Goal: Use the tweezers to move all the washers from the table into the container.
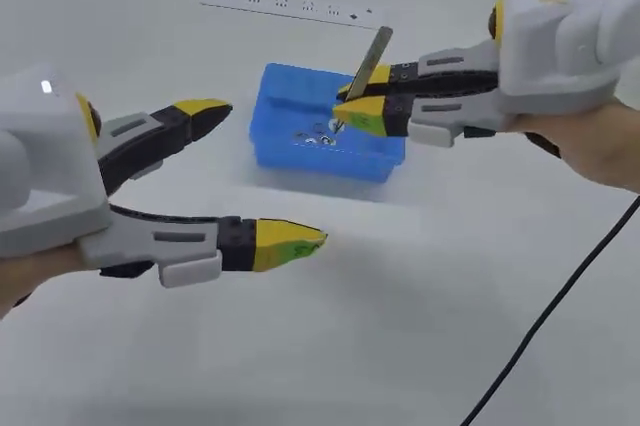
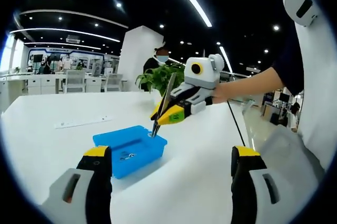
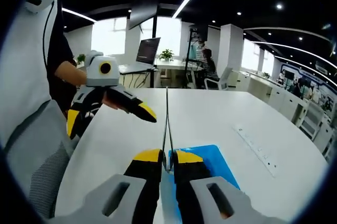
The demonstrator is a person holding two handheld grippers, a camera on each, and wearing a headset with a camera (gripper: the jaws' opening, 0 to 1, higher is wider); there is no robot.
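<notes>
Looks smooth and matt across the table (image 1: 400,326), glossy plastic on the container (image 1: 330,161), dull brushed metal on the tweezers (image 1: 372,54), shiny metal on the washers (image 1: 318,136), matt hard plastic on the left gripper (image 1: 272,174) and right gripper (image 1: 352,96).

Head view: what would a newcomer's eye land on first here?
The bright blue container at mid-table, with small washers inside. The right claw is shut on the tweezers, whose tips point down into the container. The left claw hangs wide open at near left.
</notes>
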